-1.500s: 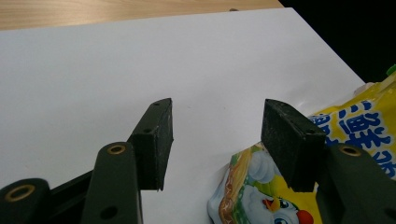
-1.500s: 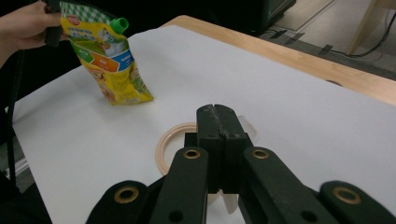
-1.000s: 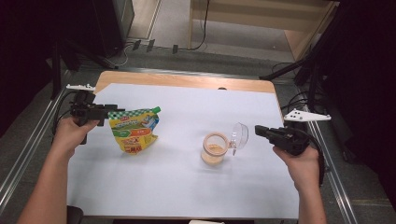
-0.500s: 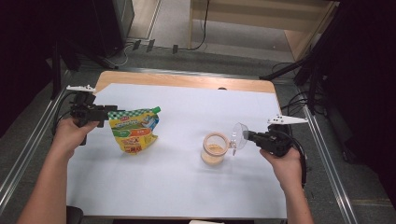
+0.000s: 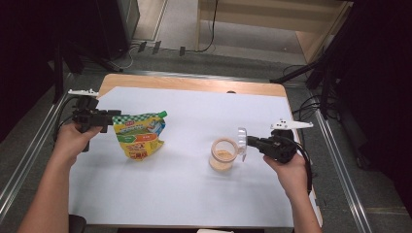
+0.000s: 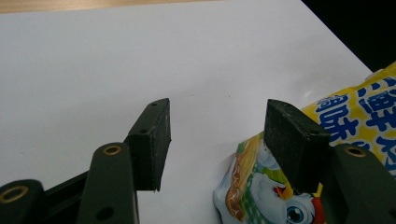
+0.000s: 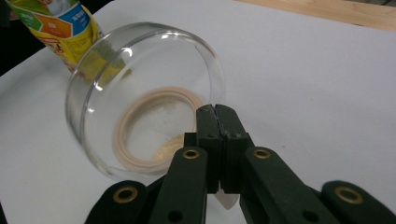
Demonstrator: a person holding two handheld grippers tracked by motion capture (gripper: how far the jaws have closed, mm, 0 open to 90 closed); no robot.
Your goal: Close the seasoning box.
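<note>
A yellow and green spouted food pouch point(image 5: 138, 136) lies flat on the white sheet at the left. My left gripper point(image 5: 108, 117) is at its top left corner. In the left gripper view its jaws point(image 6: 217, 116) stand open, and the pouch point(image 6: 359, 116) lies by the right one, with bare sheet in the gap. A small clear jar point(image 5: 223, 155) with beige powder stands right of centre. My right gripper point(image 5: 250, 141) is shut on the edge of a clear glass lid point(image 5: 241, 138) and holds it on edge beside the jar's rim. The right gripper view has the jaws point(image 7: 215, 109) pressed together behind the lid point(image 7: 140, 93), and a beige ring shows through the glass.
The white sheet point(image 5: 194, 194) covers most of a wooden table point(image 5: 194, 85). Metal rails point(image 5: 340, 184) run along both sides, and cables trail on the floor behind. There is free sheet between the pouch and the jar and in front of both.
My right hand has carried the lid left and a little down, closer to the jar. The left hand and the pouch have stayed put.
</note>
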